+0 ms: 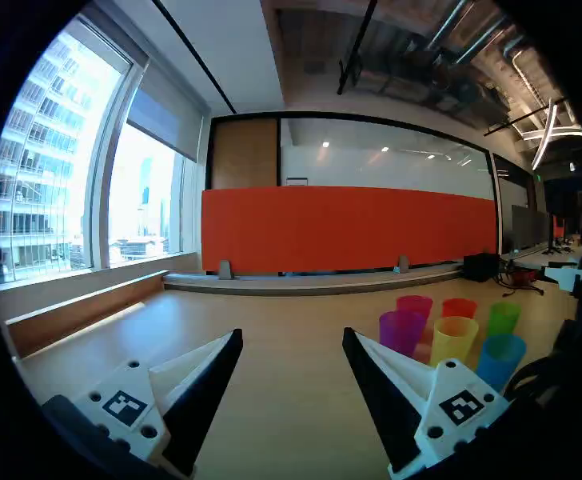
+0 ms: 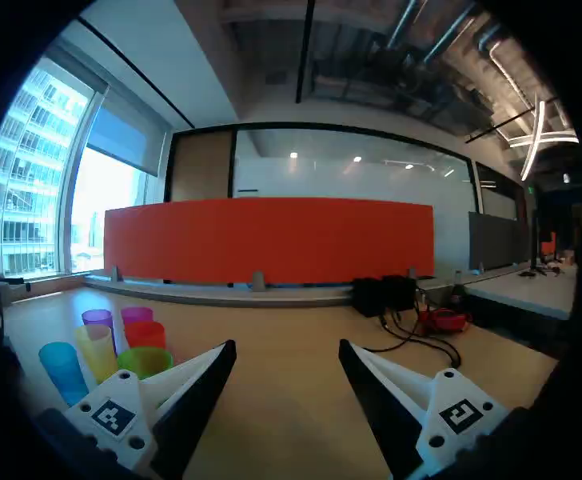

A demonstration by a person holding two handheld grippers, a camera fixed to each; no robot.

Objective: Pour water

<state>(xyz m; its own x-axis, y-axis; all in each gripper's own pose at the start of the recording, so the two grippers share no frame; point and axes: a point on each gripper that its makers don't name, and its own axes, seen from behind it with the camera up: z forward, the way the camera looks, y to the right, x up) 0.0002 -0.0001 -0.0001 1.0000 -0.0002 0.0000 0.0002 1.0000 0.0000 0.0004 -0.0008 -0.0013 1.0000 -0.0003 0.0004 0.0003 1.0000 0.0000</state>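
Over the wooden table point(image 1: 291, 424), left gripper point(image 1: 292, 334) and right gripper point(image 2: 286, 345) both level, fingers spread wide, empty. Six coloured plastic cups point(image 1: 453, 336) clustered upright on the table, between the two grippers.

Translucent, glossy plastic cups point(image 1: 453, 336) in pink, red, green, yellow, purple and blue sit on a smooth, pale wood-look tabletop point(image 1: 291, 400) with a soft sheen, backed by a matt orange divider panel point(image 1: 347, 228).

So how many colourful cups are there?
6, on the wooden table. Back: pink plastic cup, red plastic cup, green plastic cup. Front: purple plastic cup, yellow plastic cup, blue plastic cup. Others may hide behind.
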